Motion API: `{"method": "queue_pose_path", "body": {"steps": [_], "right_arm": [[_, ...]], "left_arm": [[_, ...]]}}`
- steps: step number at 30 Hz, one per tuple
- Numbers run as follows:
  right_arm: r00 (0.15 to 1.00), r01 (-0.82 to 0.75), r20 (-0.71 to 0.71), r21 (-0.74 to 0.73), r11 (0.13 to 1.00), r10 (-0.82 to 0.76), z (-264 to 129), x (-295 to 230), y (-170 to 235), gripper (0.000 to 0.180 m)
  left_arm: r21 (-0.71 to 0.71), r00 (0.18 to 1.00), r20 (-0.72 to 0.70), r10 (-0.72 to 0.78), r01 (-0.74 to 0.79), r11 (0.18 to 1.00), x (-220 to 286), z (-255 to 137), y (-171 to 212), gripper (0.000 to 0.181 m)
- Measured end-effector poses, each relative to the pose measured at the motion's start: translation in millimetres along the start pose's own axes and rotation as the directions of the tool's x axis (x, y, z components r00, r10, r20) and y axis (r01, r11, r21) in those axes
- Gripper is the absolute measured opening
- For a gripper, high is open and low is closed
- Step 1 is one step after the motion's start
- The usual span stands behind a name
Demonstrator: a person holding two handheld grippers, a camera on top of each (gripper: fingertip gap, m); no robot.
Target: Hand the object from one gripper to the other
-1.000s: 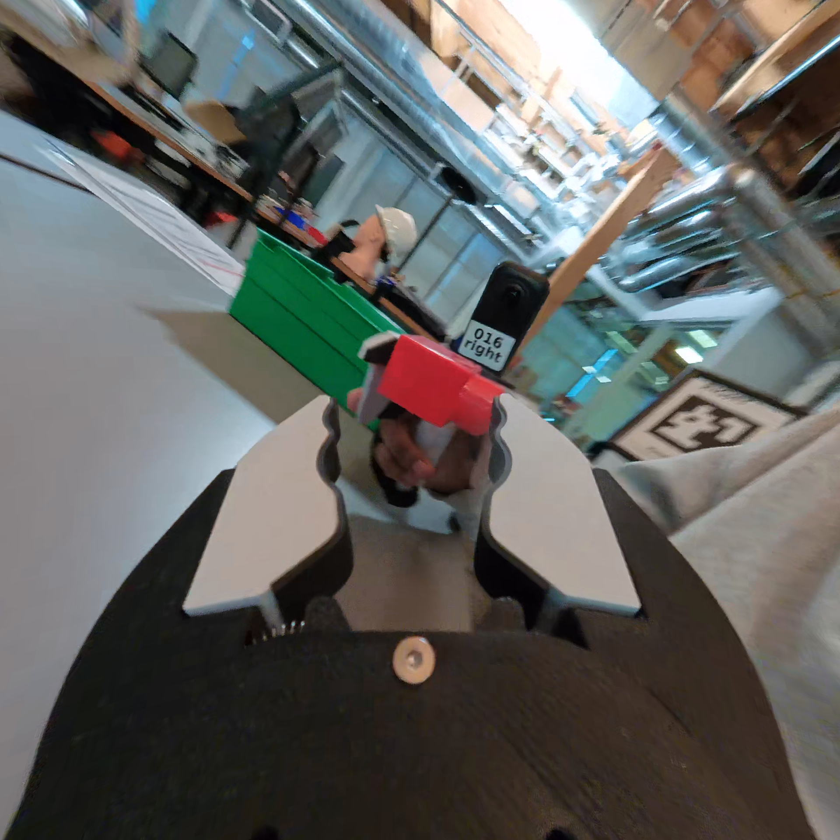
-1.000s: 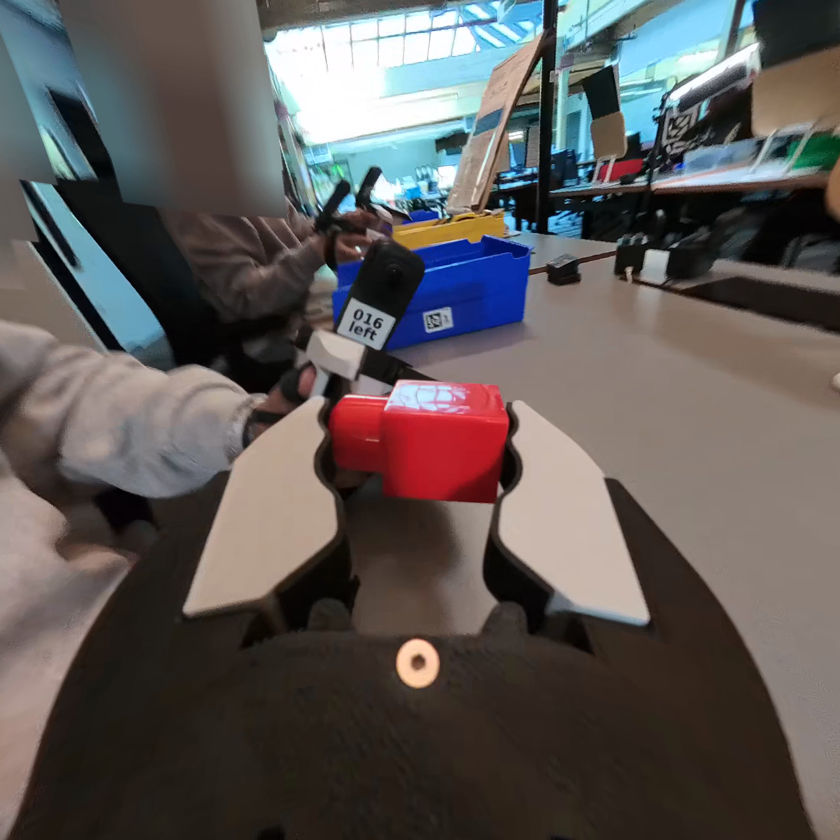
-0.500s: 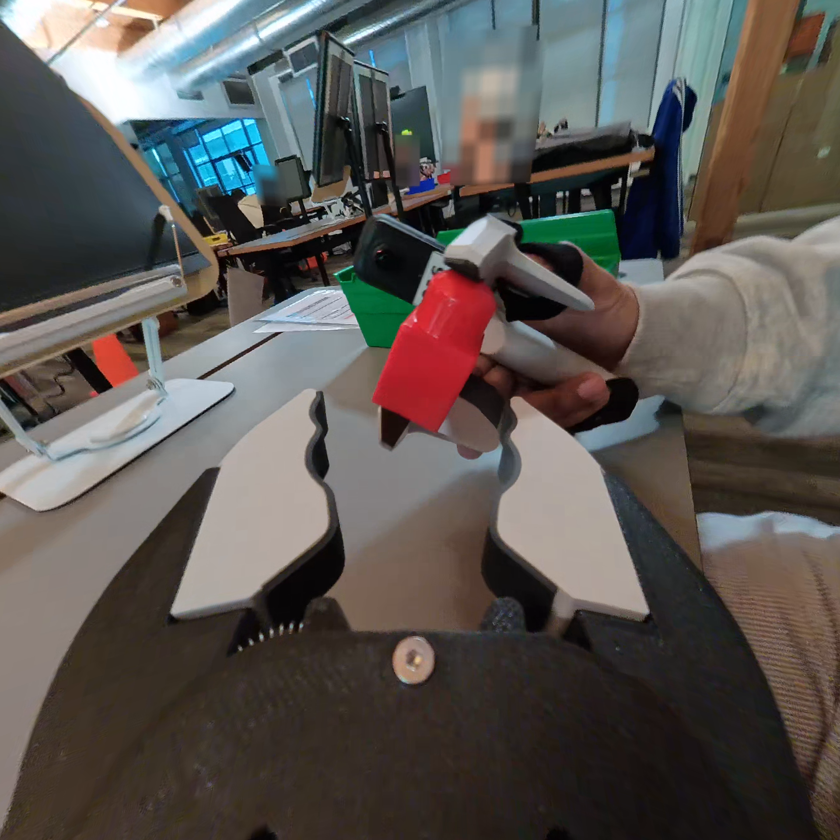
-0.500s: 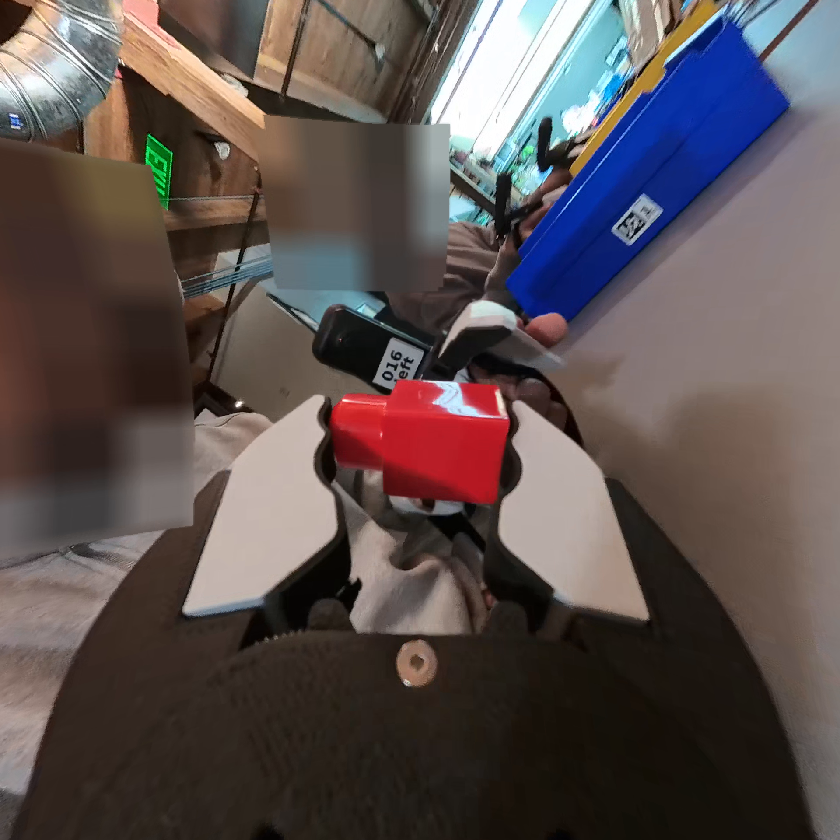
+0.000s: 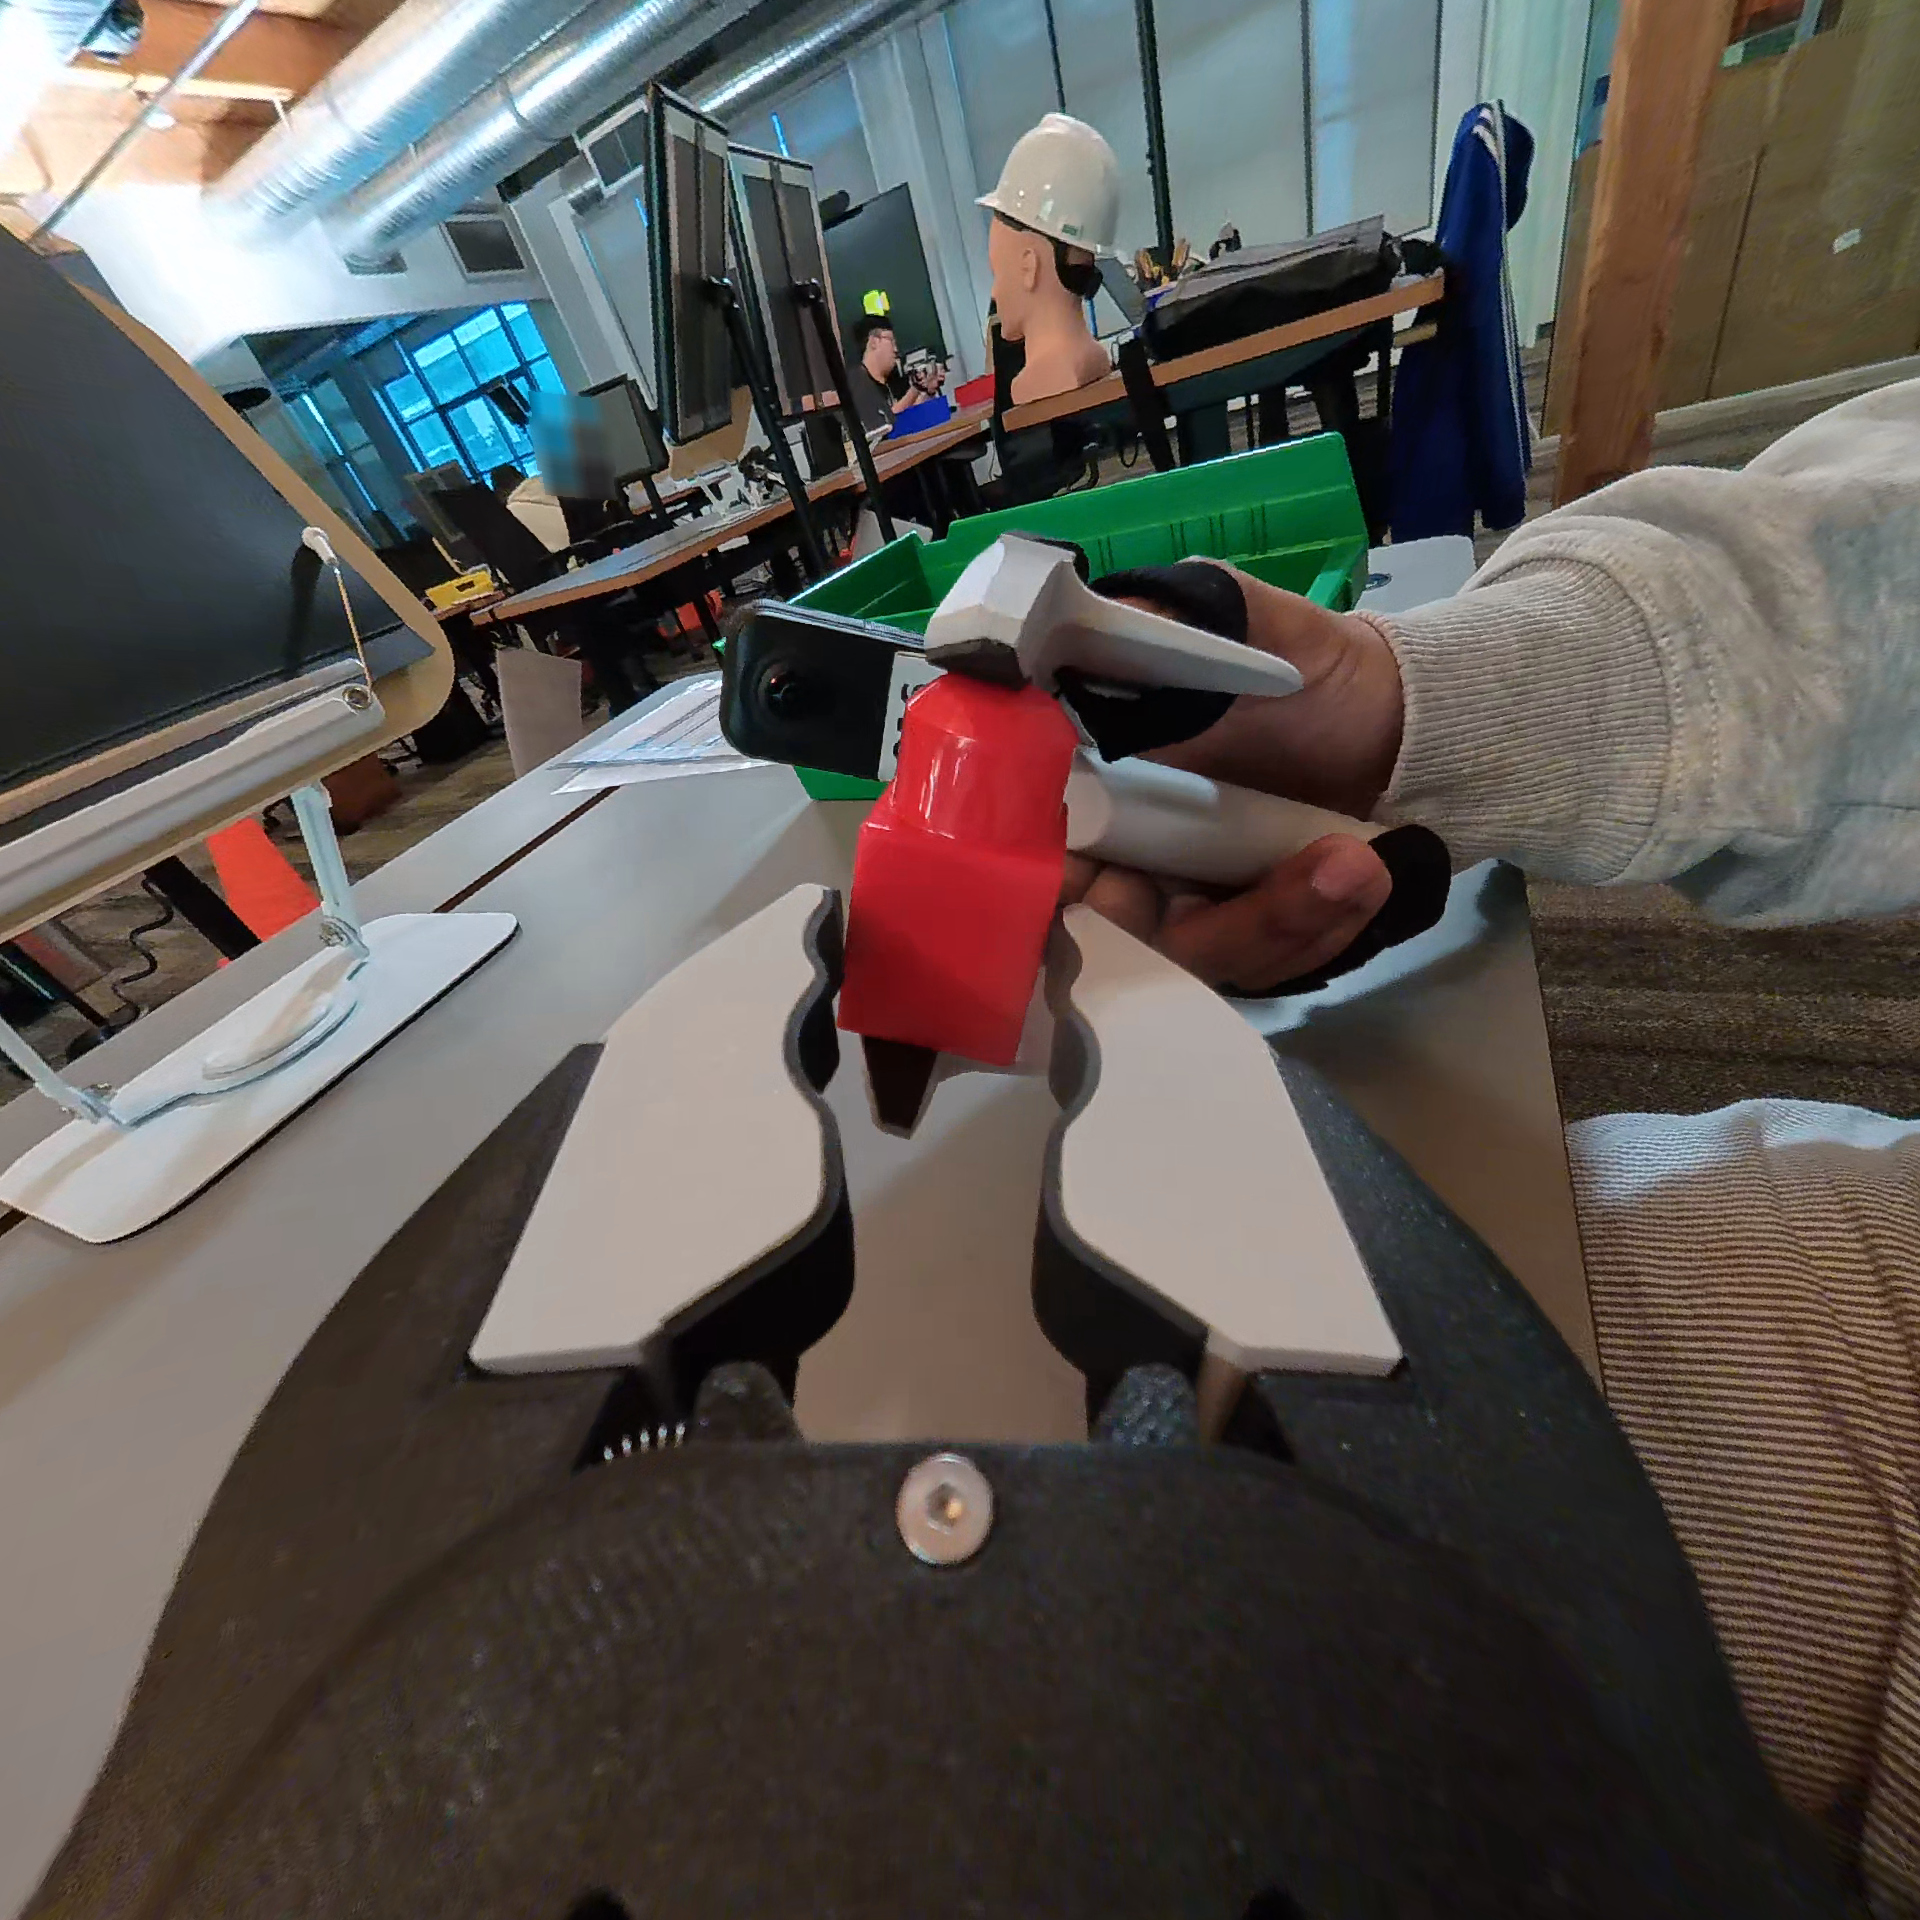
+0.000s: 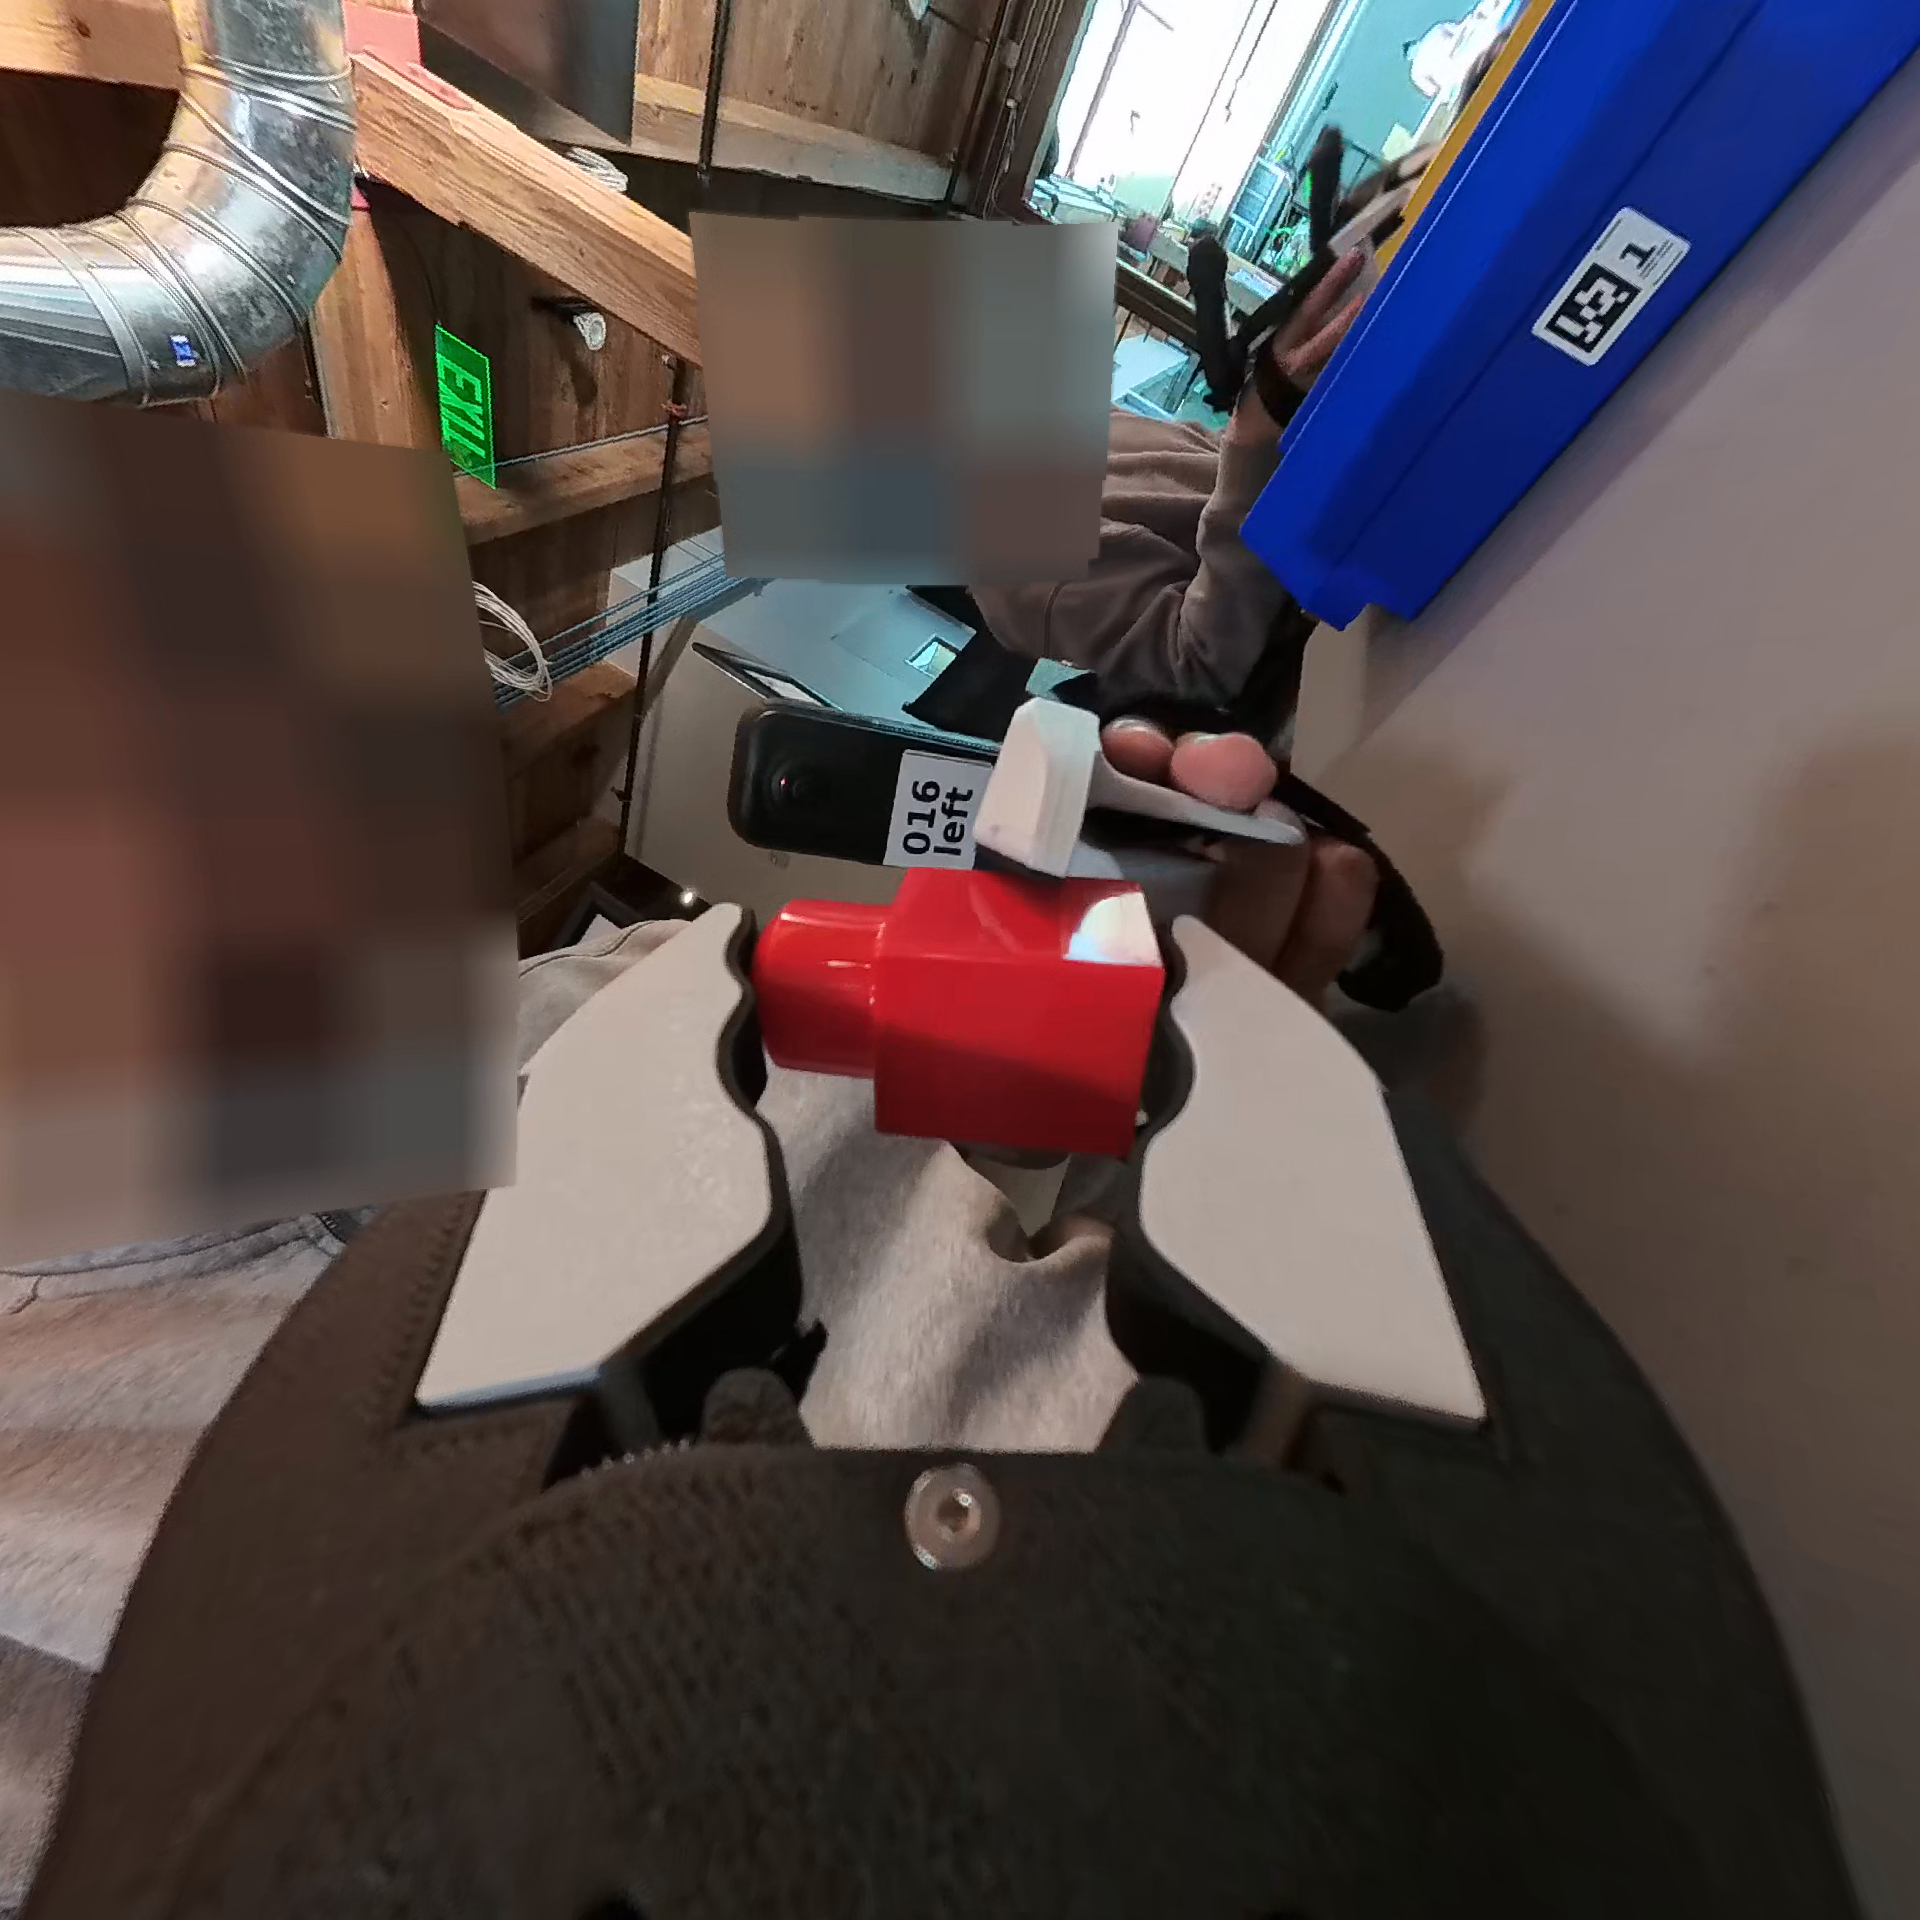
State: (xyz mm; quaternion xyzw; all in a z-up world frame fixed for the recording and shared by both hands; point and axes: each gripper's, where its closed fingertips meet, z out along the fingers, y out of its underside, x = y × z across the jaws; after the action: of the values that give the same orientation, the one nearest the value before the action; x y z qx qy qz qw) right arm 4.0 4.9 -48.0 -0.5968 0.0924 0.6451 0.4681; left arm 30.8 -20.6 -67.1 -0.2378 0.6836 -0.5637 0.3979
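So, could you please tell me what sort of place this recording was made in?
It looks like an open workshop-style lab or office: exposed silver ducts overhead, long desks with monitors, and plastic parts bins, green and blue, on the grey table.

A green plastic bin [image 5: 1226, 525] sits on the grey table [image 5: 582, 862], with sheets of paper [image 5: 644, 750] lying just beside it; nearer the left edge, a metal stand [image 5: 260, 997] with a flat white base props up a dark screen [image 5: 135, 540]; behind, two tall monitors [image 5: 727, 301] rise on poles; a mannequin head wearing a white hard hat [image 5: 1055, 197] rests on a far desk; a blue jacket [image 5: 1460, 312] hangs by a wooden post [image 5: 1636, 239]; a blue bin [image 6: 1579, 312] lies on another table, below a silver duct [image 6: 197, 270].
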Motion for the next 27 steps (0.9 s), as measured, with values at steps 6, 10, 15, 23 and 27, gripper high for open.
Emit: {"method": "queue_pose_path", "body": {"steps": [6, 10, 15, 23, 27], "right_arm": [[0.998, 0.043, -0.04, 0.087, 0.995, -0.04, -6, 5, -12, 0.081], [0.988, 0.133, -0.097, 0.183, 0.974, -0.117, -17, 5, -28, 0.086], [0.911, 0.393, -0.25, 0.284, 0.875, -0.329, -33, -4, -51, 0.087], [0.742, 0.638, -0.369, 0.131, 0.759, -0.56, -27, -8, -44, 0.063], [0.704, 0.651, -0.39, 0.019, 0.759, -0.594, -19, 4, -33, 0.058]], "left_arm": [[0.018, 0.999, -0.001, -0.055, 0.055, 0.998, -5, -2, -2, 0.037], [0.042, 0.985, -0.003, -0.171, 0.171, 0.984, -14, -5, -3, 0.036], [0.105, 0.896, -0.085, -0.436, 0.443, 0.89, -26, -11, -6, 0.036], [0.126, 0.703, -0.233, -0.672, 0.707, 0.696, -33, -16, -8, 0.036], [0.107, 0.684, -0.26, -0.681, 0.722, 0.684, -29, -15, -9, 0.036]]}}
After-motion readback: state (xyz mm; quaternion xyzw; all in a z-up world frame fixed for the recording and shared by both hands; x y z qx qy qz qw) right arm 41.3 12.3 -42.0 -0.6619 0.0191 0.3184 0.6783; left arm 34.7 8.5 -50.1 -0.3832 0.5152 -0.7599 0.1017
